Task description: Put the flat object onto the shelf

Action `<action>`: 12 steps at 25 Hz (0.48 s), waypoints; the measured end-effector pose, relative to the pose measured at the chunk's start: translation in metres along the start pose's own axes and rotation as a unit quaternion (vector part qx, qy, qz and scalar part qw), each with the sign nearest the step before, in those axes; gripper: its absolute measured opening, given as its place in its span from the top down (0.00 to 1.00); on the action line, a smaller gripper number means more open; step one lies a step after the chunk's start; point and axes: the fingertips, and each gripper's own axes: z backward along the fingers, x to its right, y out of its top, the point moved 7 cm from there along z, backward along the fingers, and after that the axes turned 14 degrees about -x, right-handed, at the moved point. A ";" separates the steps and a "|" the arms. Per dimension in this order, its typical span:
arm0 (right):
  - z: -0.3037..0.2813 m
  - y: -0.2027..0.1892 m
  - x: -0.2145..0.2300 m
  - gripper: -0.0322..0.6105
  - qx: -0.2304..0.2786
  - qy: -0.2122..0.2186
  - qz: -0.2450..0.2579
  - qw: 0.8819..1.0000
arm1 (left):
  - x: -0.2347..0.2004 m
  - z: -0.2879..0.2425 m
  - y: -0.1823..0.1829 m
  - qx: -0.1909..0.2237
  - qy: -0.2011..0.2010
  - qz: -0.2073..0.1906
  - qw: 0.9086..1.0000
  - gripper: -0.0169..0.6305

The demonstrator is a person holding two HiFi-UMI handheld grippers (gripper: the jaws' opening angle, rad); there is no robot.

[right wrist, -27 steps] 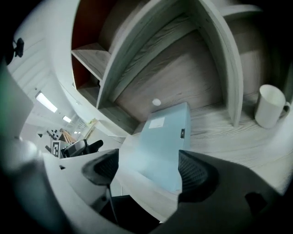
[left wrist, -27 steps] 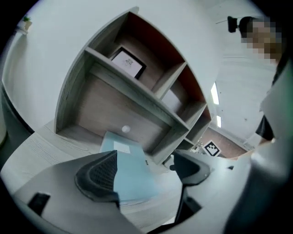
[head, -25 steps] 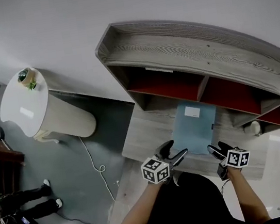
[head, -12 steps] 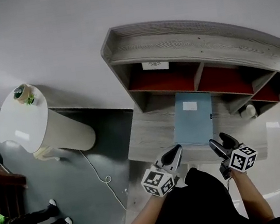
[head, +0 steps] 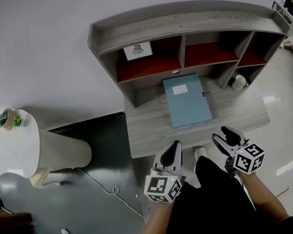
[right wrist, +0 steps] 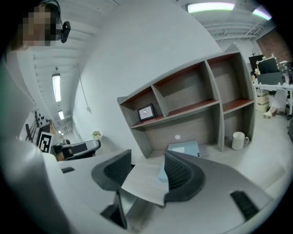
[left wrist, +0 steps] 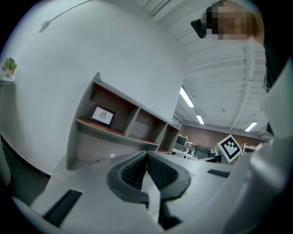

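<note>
The flat object (head: 187,101) is showing a pale blue face with a small white label near its far edge. The shelf (head: 176,24) is displaying a grey wood-grain pattern on its frame and dividers, while its compartment floors are showing red. The counter (head: 149,135) is carrying the same grey wood grain. A mug (head: 238,82) at the counter's far right corner is appearing white. A framed picture (head: 137,50) in the shelf's left compartment is showing a white ground with a dark figure. The round side table (head: 12,150) is appearing white. The floor (head: 110,163) beside the counter's left edge is showing dark grey.
</note>
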 end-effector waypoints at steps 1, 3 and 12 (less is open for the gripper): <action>0.007 -0.002 -0.007 0.61 0.004 -0.005 0.005 1.000 | 0.003 0.005 0.001 -0.001 0.002 -0.010 1.000 0.96; 0.023 -0.005 -0.017 0.65 0.015 -0.017 0.015 1.000 | 0.009 0.014 0.001 0.001 0.003 -0.013 1.000 0.96; 0.070 -0.003 0.001 0.95 0.039 -0.083 0.052 0.994 | 0.042 0.024 0.002 0.030 0.057 -0.001 0.998 0.96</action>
